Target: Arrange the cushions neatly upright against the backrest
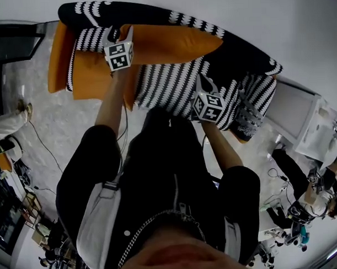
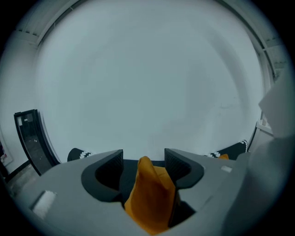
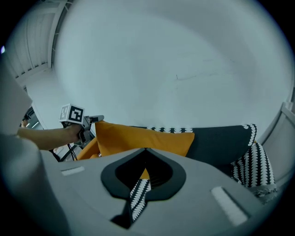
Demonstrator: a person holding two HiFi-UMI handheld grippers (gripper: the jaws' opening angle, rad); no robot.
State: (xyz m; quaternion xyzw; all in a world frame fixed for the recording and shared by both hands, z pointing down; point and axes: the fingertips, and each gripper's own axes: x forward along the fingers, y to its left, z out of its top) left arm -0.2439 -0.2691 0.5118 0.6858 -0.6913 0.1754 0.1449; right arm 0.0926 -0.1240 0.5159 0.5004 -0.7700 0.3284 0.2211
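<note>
The left claw [image 2: 144,157] stands open, with a corner of the orange cushion [image 2: 150,198] poking up between its jaws; the corner sits nearer the right jaw, and a gap shows on the left. The right claw [image 3: 145,150] is closed on a fold of the black-and-white striped cushion [image 3: 137,196].

In the head view the left claw [image 1: 121,33] is at the left end of the orange cushion [image 1: 171,45]. This cushion rests lengthwise against the far backrest [image 1: 125,14] of the dark sofa [image 1: 237,51]. The striped cushion [image 1: 172,84] lies just in front of it, with the right claw [image 1: 206,83] at its right part. A second striped cushion [image 1: 255,98] sits at the sofa's right end.
</note>
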